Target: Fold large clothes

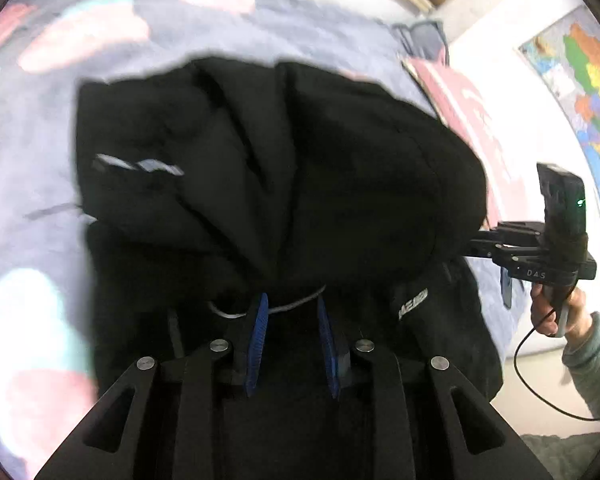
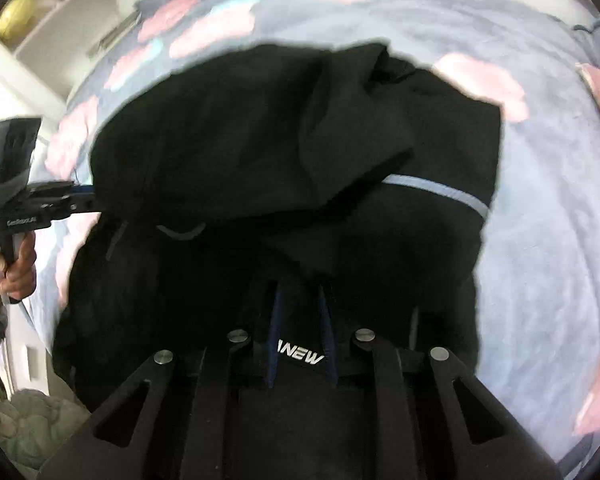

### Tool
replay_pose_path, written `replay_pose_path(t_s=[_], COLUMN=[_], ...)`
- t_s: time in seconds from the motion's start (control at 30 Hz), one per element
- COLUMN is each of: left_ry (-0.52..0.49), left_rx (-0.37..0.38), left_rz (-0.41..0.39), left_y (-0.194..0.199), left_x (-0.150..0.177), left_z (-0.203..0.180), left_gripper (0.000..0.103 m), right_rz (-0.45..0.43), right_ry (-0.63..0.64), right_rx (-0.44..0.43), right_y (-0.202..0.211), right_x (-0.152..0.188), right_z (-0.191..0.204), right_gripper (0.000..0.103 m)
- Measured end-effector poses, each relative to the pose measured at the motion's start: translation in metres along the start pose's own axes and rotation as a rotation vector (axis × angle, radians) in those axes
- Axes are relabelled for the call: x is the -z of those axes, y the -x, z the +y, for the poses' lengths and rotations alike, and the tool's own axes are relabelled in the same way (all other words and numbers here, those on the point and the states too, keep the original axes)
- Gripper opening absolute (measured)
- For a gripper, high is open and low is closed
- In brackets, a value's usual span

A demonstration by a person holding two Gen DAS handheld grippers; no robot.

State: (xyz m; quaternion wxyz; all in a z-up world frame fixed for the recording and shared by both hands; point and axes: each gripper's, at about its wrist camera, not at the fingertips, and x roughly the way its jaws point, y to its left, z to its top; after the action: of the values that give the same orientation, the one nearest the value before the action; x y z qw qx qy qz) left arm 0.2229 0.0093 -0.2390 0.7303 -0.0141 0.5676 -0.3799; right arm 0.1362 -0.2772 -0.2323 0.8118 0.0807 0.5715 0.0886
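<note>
We are carrying a large black jacket (image 1: 260, 184) over a bedspread (image 1: 32, 208) printed with pink and mint blotches; the garment is filling the middle of both wrist views, its far part draping toward the upper half of each frame and its near part bunching at the bottom around our fingers.

The cloth is reading as soft and limp, with some bulk: it is sagging in deep folds and hanging in a heavy swag between our two tools. We judge it will slump rather than hold a crease, and the smooth shell may slide. An edge or hem looks the best place to pinch, taking both layers together, away from the pale drawcord (image 1: 288, 304) and the reflective stripe (image 2: 440, 192).

The left gripper (image 1: 292, 320) is pointing steeply down, its blue pads (image 1: 260, 336) standing narrowly apart with black fabric and the drawcord running between them; it appears to be pinching that fold. The right gripper (image 2: 300, 320), also tilted steeply down, is showing a narrow gap with dark cloth and a white logo (image 2: 300, 358) between its pads; whether they are pressing on the cloth we cannot tell. At the right edge of the left view, a hand (image 1: 560, 316) in a grey-green sleeve is gripping the other tool's handle.
</note>
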Motion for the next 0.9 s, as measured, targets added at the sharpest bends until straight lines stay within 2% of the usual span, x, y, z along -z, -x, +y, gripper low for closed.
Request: replay_pose_path(t_s=[0.1,0.17,0.23,0.3,0.4,0.5,0.57,0.6,0.63,0.67,0.77,0.83,0.9], left_ry=[-0.013,-0.029,-0.035,-0.022,-0.017,0.016,0.043,0.054,0.076,0.110,0.134,0.135,0.121], left_rx=[-0.008,-0.001,0.053,0.124,0.136,0.103,0.028,-0.010,-0.034,-0.032,-0.055,-0.042,0.011], left_rz=[-0.068,-0.133,-0.195,-0.227,-0.169,-0.024,0.056,0.079,0.095,0.078,0.041,0.048,0.044], left_y=[0.041,0.066,0.081,0.079,0.042,-0.019,-0.058,-0.074,-0.088,-0.095,-0.095,-0.090,-0.075], left_x=[-0.021,-0.042,-0.064,-0.087,-0.106,-0.101,-0.084,-0.074,-0.065,-0.058,-0.056,-0.057,-0.057], left_z=[-0.001,-0.010,-0.019,-0.027,-0.033,-0.025,-0.010,-0.002,0.007,0.013,0.013,0.012,0.012], left_gripper=[0.026,0.026,0.028,0.035,0.037,0.037,0.037,0.037,0.037,0.037,0.037,0.037,0.037], right_rz=[-0.080,-0.151,-0.209,-0.235,-0.161,-0.027,0.077,0.100,0.089,0.057,0.030,0.034,0.028], right_ry=[-0.001,-0.025,-0.061,-0.100,-0.132,-0.098,-0.108,-0.130,-0.158,-0.174,-0.184,-0.167,-0.138], right_rx=[0.016,-0.002,-0.046,-0.087,-0.081,0.030,0.075,0.062,0.038,0.029,0.030,0.027,0.018], right_y=[0.030,0.046,0.052,0.041,-0.001,-0.064,-0.109,-0.122,-0.133,-0.137,-0.135,-0.126,-0.106], right_x=[-0.022,-0.049,-0.078,-0.109,-0.131,-0.124,-0.102,-0.094,-0.084,-0.079,-0.079,-0.081,-0.076], right_z=[0.003,0.008,0.013,0.021,0.033,0.039,0.032,0.026,0.021,0.018,0.019,0.024,0.036], right_gripper=[0.039,0.059,0.065,0.065,0.065,0.065,0.065,0.065,0.065,0.065,0.065,0.065,0.066])
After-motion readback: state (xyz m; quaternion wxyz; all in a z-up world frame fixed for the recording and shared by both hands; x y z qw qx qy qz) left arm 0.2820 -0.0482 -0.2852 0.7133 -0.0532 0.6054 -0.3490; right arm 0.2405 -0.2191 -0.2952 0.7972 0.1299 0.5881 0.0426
